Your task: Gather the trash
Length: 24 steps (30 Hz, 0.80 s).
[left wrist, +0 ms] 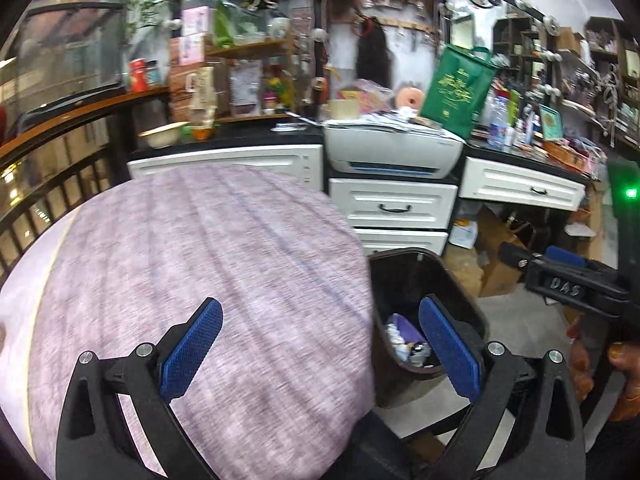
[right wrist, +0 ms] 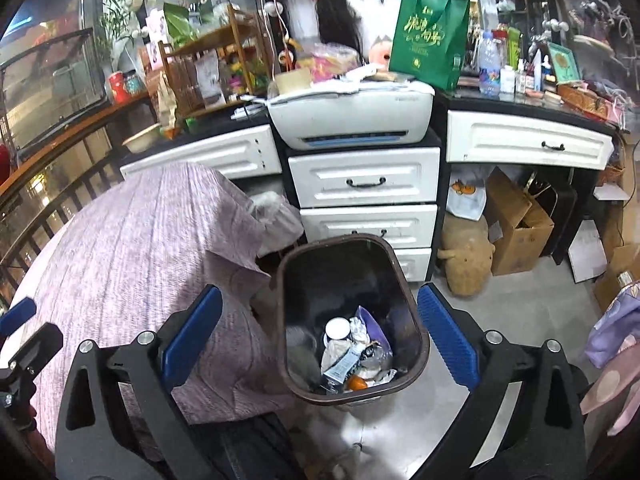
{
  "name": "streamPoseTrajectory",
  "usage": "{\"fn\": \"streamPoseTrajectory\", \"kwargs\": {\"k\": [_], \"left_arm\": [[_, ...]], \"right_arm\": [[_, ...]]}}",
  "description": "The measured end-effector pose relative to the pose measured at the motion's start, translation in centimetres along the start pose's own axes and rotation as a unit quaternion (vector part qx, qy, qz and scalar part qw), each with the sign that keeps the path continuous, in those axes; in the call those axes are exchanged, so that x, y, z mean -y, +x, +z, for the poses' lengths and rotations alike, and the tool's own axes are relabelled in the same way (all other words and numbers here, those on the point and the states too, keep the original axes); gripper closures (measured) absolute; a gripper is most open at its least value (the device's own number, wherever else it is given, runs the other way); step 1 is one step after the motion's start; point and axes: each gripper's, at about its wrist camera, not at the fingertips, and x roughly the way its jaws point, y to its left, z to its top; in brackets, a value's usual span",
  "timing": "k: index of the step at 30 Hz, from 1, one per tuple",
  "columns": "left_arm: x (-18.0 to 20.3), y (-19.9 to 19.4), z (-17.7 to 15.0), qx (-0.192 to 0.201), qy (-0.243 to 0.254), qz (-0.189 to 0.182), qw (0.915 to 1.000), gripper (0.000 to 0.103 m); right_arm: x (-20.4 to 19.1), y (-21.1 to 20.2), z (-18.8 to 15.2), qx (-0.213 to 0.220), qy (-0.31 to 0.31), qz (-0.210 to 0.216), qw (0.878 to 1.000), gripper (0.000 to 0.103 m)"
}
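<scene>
Brown bin [right wrist: 352,320] stands upright, mouth upward; both grippers [left wrist: 320,354] [right wrist: 320,340] gape empty.

surface: round table [left wrist: 224,240], covered by mauve cloth, left of frame | floor [right wrist: 500,312]: brown trash bin [right wrist: 416,320] stood at lower centre

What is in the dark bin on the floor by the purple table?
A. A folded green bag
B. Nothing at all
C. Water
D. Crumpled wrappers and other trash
D: the right wrist view looks down into the bin and shows a heap of trash at its bottom: a white lid, wrappers, a tube and something orange.
</scene>
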Motion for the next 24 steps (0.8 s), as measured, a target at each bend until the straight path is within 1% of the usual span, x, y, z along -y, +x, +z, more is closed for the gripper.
{"fn": "streamPoseTrajectory", "kwargs": {"k": [3,6,9,12,14,19,21,24], "left_arm": [[-1.3,-1.3,-0.7,0.008,-0.016,0.019,0.9997,0.006],[-2.1,-2.5,-1.2,0.022,-0.026,0.034,0.9988,0.006],[-2.5,-3.4,-1.4,0.029,-0.030,0.046,0.9981,0.006],[-2.8,-4.5,-1.7,0.038,-0.037,0.055,0.9971,0.006],[-3.0,-5.2,-1.8,0.048,-0.042,0.064,0.9959,0.006],[-3.1,-6.8,-2.0,0.066,-0.060,0.063,0.9940,0.006],[-2.9,-7.3,-1.9,0.077,-0.060,0.065,0.9931,0.006],[-2.4,-7.9,-2.0,0.092,-0.052,0.072,0.9918,0.006]], "right_arm": [[-0.7,-1.1,-0.4,0.009,0.000,-0.003,1.000,0.006],[-1.5,-2.3,-0.9,0.030,-0.007,-0.025,0.999,0.006],[-2.3,-3.6,-1.6,0.035,-0.014,-0.017,0.999,0.006],[-3.2,-4.8,-2.0,0.049,-0.030,-0.023,0.998,0.006],[-3.8,-5.6,-2.3,0.062,-0.042,-0.010,0.997,0.006],[-4.3,-7.6,-2.8,0.093,-0.043,-0.006,0.995,0.006],[-4.6,-8.0,-2.9,0.102,-0.049,-0.007,0.993,0.006],[-4.8,-8.9,-3.2,0.128,-0.053,-0.010,0.990,0.006]]}}
